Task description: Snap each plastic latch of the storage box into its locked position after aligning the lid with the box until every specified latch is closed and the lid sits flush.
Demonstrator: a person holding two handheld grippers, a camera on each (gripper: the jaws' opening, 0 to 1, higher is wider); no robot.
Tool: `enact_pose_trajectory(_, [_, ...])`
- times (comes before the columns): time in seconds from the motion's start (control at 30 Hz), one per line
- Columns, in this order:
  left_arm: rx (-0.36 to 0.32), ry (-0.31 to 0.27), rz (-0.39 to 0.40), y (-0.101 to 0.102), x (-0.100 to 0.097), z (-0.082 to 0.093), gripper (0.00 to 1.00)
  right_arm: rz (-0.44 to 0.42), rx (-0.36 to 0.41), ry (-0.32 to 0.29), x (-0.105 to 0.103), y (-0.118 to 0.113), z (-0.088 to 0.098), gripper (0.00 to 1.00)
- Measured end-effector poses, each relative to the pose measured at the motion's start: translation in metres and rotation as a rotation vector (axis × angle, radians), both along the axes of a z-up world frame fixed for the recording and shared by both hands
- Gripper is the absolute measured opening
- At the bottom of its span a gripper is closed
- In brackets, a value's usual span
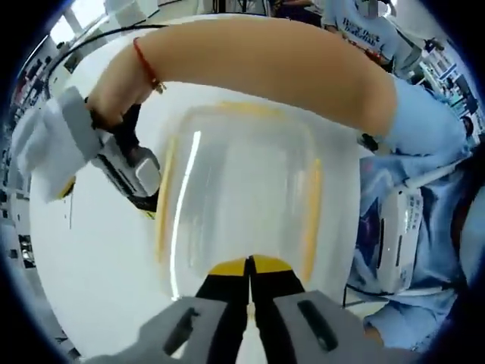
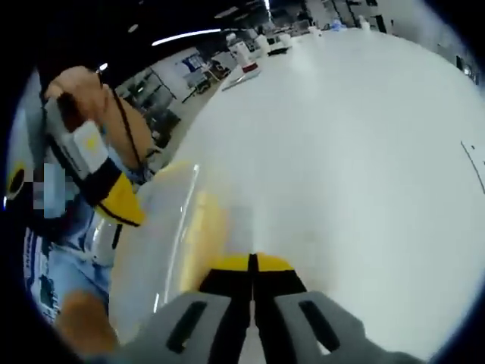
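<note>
Yellow tips of my left hand-held gripper (image 1: pixel 249 267) are clenched together, grasping nothing, and rest at the near rim of the clear lid (image 1: pixel 242 189), which lies on the storage box in the middle of the white bench (image 1: pixel 98 258). My right hand-held gripper (image 2: pixel 251 263) is clenched too, at the lid's opposite edge. The yellow latches (image 1: pixel 311 205) along the sides look blurred; I think they are not yet snapped. If I press one edge while the lid sits askew, it could tip or the box could slide across the bench.
</note>
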State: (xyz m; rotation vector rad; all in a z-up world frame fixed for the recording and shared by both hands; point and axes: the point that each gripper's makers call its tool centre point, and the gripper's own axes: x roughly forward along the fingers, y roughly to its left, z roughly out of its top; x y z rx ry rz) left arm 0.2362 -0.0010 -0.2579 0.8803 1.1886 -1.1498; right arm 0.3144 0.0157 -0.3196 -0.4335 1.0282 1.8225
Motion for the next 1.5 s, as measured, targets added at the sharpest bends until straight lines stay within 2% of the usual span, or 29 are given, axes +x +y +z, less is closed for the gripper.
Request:
enact_pose_trajectory(0.07, [0.000, -0.004, -0.006, 0.002, 0.001, -0.001, 0.00, -0.012, 0.082, -0.081, 0.004, 0.010, 0.006, 0.00])
enact_pose_trajectory(0.1, [-0.009, -0.007, -0.042, 0.002, 0.001, -0.002, 0.00, -0.015, 0.092, -0.091, 0.004, 0.010, 0.008, 0.00])
enact_pose_trajectory(0.2, [-0.035, 0.005, -0.027, 0.006, 0.003, -0.002, 0.00, -0.031, 0.120, -0.169, 0.013, 0.012, 0.012, 0.00])
enact_pose_trajectory(0.23, [-0.049, 0.007, -0.034, 0.006, 0.004, -0.002, 0.00, -0.052, 0.128, -0.215, 0.019, 0.013, 0.012, 0.00])
enact_pose_trajectory(0.3, [-0.102, 0.004, -0.066, 0.008, 0.004, -0.003, 0.00, -0.120, 0.176, -0.298, 0.034, 0.013, 0.018, 0.00])
enact_pose_trajectory(0.33, [-0.097, 0.006, -0.060, 0.010, 0.004, -0.003, 0.01, -0.142, 0.185, -0.325, 0.038, 0.013, 0.020, 0.00])
enact_pose_trajectory(0.43, [-0.163, 0.015, -0.079, 0.010, 0.005, -0.004, 0.03, -0.179, 0.216, -0.403, 0.045, 0.014, 0.028, 0.00])
enact_pose_trajectory(0.53, [-0.226, 0.042, -0.070, 0.012, 0.006, -0.003, 0.06, -0.253, 0.239, -0.478, 0.054, 0.015, 0.037, 0.05])
enact_pose_trajectory(0.57, [-0.257, 0.046, -0.089, 0.011, 0.006, -0.003, 0.07, -0.287, 0.244, -0.516, 0.059, 0.014, 0.041, 0.06])
enact_pose_trajectory(0.63, [-0.292, 0.052, -0.084, 0.012, 0.007, -0.002, 0.08, -0.311, 0.254, -0.539, 0.061, 0.012, 0.047, 0.06])
enact_pose_trajectory(0.67, [-0.332, 0.049, -0.069, 0.011, 0.010, -0.001, 0.11, -0.329, 0.278, -0.559, 0.062, 0.012, 0.053, 0.07])
enact_pose_trajectory(0.73, [-0.358, 0.035, -0.047, 0.014, 0.016, 0.000, 0.13, -0.351, 0.287, -0.572, 0.061, 0.009, 0.059, 0.10])
enact_pose_trajectory(0.77, [-0.367, 0.033, -0.043, 0.016, 0.018, 0.000, 0.13, -0.382, 0.297, -0.610, 0.066, 0.007, 0.064, 0.11])
enact_pose_trajectory(0.87, [-0.510, -0.027, 0.041, 0.015, 0.036, 0.018, 0.14, -0.442, 0.318, -0.644, 0.058, 0.003, 0.072, 0.14])
enact_pose_trajectory(0.9, [-0.526, -0.040, 0.052, 0.015, 0.038, 0.021, 0.15, -0.449, 0.319, -0.645, 0.058, 0.002, 0.073, 0.15])
enact_pose_trajectory(1.0, [-0.675, -0.189, 0.128, 0.023, 0.058, 0.049, 0.19, -0.525, 0.374, -0.675, 0.054, -0.005, 0.088, 0.17])
enact_pose_trajectory(1.07, [-0.725, -0.307, 0.180, 0.034, 0.071, 0.063, 0.21, -0.576, 0.416, -0.694, 0.050, -0.011, 0.099, 0.18])
enact_pose_trajectory(1.1, [-0.739, -0.347, 0.189, 0.038, 0.073, 0.067, 0.22, -0.588, 0.431, -0.700, 0.048, -0.013, 0.102, 0.19])
enact_pose_trajectory(1.2, [-0.840, -0.505, 0.233, 0.056, 0.078, 0.092, 0.27, -0.688, 0.502, -0.712, 0.038, -0.029, 0.125, 0.22])
enact_pose_trajectory(1.27, [-0.898, -0.529, 0.256, 0.063, 0.072, 0.102, 0.27, -0.724, 0.507, -0.741, 0.031, -0.040, 0.131, 0.25])
enact_pose_trajectory(1.3, [-0.904, -0.547, 0.265, 0.066, 0.072, 0.105, 0.28, -0.738, 0.517, -0.765, 0.028, -0.045, 0.136, 0.26])
enact_pose_trajectory(1.37, [-0.925, -0.634, 0.282, 0.077, 0.071, 0.116, 0.31, -0.754, 0.525, -0.805, 0.020, -0.056, 0.144, 0.29])
enact_pose_trajectory(1.5, [-1.002, -0.740, 0.312, 0.096, 0.060, 0.136, 0.36, -0.834, 0.585, -0.888, 0.001, -0.083, 0.162, 0.32])
